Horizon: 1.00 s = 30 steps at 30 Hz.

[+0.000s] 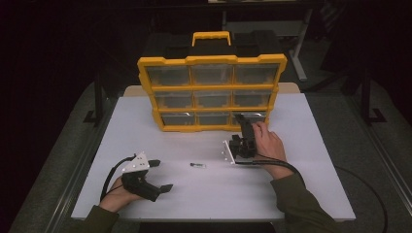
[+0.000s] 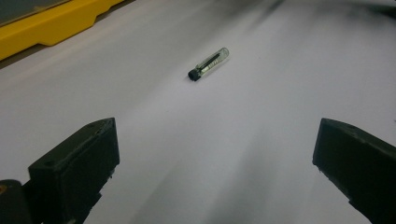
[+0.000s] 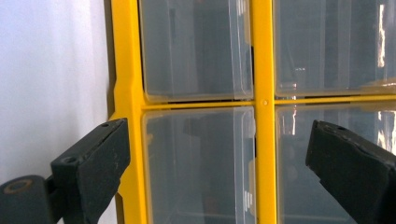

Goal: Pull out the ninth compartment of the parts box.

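— White tabletop [image 1: 301, 160] is spreading under everything, with dark room lying all around it. What is sitting nearest the person?

— Nearest, the left gripper [image 1: 160, 175] is resting low on the table at the left, held in the left hand [image 1: 119, 194]. Its jaws are standing wide apart and holding nothing; in the left gripper view they are framing bare white surface.

— And ahead of those jaws?

— A small clear vial [image 1: 197, 165] with a black cap is lying on its side on the table, near the middle, apart from both grippers. In the left gripper view the vial [image 2: 208, 64] is lying straight ahead, beyond the jaw tips, cap end toward the camera.

— Where is the right gripper working?

— Farther on, the right gripper [image 1: 244, 121] is pointing at the bottom right drawer [image 1: 250, 117] of the yellow organizer [image 1: 212, 92], with the right hand [image 1: 268, 143] wrapped behind it. Its jaws are gaping too, gripping nothing; in the right gripper view they are flanking clear drawer fronts [image 3: 198, 163] and a yellow frame bar [image 3: 264, 93], very close. Whether they are touching the drawer, I cannot tell.

— And farthest back?

— That organizer is standing upright on the table's far part, its handle [image 1: 211, 37] on top.
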Each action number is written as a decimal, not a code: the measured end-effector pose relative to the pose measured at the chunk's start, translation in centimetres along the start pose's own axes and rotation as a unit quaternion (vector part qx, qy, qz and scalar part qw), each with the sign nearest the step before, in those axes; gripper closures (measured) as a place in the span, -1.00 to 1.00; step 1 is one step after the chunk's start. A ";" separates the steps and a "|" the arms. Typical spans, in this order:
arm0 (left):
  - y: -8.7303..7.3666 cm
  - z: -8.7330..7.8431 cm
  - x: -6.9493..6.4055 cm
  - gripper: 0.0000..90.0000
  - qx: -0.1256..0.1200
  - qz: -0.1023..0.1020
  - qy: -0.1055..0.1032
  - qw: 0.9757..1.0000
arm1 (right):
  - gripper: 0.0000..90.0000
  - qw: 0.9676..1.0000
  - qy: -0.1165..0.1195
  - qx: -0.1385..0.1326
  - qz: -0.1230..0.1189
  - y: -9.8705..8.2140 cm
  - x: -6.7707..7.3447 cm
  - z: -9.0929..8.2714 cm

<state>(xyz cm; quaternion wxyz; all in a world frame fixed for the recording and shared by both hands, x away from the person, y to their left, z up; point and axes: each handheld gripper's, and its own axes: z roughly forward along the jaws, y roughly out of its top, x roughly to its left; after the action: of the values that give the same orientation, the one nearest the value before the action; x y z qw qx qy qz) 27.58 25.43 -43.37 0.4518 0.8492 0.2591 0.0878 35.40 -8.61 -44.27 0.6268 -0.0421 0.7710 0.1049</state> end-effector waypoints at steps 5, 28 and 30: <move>0.0 0.0 0.1 -0.99 -0.003 0.000 0.003 1.000 | -0.86 1.000 -0.004 0.010 0.001 -0.3 0.0 0.2; 0.0 0.0 0.0 -0.99 0.002 0.000 0.005 1.000 | -0.64 0.997 -0.041 0.060 -0.022 -2.4 -0.3 1.2; 0.0 0.0 0.0 -0.99 0.002 0.000 0.005 1.000 | -0.60 0.997 -0.042 0.064 -0.022 -2.5 -0.2 1.3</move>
<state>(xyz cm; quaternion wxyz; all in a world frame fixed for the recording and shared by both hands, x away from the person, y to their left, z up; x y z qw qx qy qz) 27.61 25.42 -43.39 0.4487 0.8497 0.2613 0.0919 37.14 -10.82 -44.63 0.6620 -0.0140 0.7482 0.0431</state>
